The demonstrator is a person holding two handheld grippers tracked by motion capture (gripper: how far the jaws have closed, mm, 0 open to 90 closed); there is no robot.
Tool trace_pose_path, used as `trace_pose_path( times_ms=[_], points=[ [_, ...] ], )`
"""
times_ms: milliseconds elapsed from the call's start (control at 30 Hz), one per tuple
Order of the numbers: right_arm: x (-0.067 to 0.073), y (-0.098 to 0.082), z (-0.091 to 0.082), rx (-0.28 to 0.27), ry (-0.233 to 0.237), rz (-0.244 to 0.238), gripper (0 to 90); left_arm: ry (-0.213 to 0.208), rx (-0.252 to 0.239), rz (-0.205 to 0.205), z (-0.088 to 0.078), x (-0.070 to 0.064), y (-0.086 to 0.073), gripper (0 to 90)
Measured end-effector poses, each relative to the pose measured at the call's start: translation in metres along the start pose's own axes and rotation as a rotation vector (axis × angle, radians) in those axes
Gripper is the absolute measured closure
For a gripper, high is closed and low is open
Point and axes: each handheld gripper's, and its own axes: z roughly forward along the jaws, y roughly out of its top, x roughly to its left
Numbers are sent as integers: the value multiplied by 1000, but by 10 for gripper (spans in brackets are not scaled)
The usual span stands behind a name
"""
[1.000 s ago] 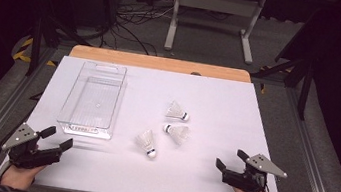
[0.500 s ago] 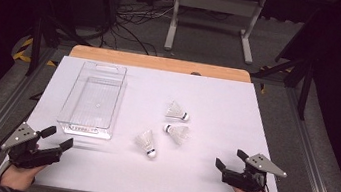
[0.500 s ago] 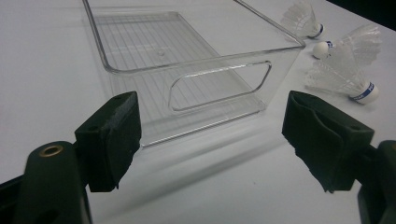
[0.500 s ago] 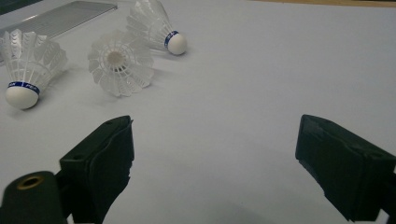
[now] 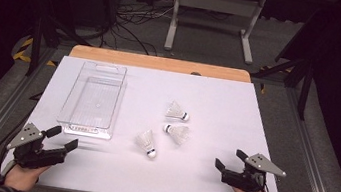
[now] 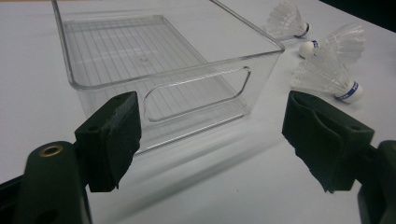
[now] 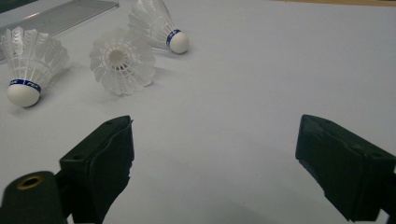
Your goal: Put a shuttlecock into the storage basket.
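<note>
1. Left gripper [image 5: 53, 144]: you hold it at the near left corner of the table [image 5: 217, 107], jaws spread wide and empty. In the left gripper view the clear bin [image 6: 154, 65] stands just beyond the jaws, its near short wall with the handle cut-out facing you.
2. Right gripper [image 5: 231, 161]: you hold it near the right of the near edge, jaws likewise spread and holding nothing, pointing left and far toward the shuttlecocks.
3. Three shuttlecocks lie on their sides at mid-table, right of the bin and apart from it: the near shuttlecock [image 5: 146, 143], the middle shuttlecock [image 5: 176, 132] and the far shuttlecock [image 5: 176, 111].
4. Deciding relation: the near shuttlecock lies between your two grippers, somewhat closer to the right one. Its long axis runs slantwise, cork toward you and to the right, skirt toward the bin.
5. Judgement: your right gripper looks better placed for a first pick, closing across the skirt just behind the cork.
</note>
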Motion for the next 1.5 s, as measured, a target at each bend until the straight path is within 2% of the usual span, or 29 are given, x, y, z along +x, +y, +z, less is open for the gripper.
trace_pose_path(
  times_ms=[367,633,800,1000,1067,1500],
  points=[
    [0,0,0,-2,2,-2,122,-33,7,21,3,-9,5,207],
    [1,0,0,-3,5,-2,122,-50,8,60,6,-20,11,207],
    [1,0,0,-3,4,-3,122,-78,9,68,11,-26,16,210],
    [1,0,0,-2,5,-3,122,-111,11,53,19,-30,20,215],
    [1,0,0,1,4,-4,122,-111,12,47,20,-32,21,218],
    [1,0,0,2,7,-4,122,-146,18,70,32,-42,27,222]
  ],
)
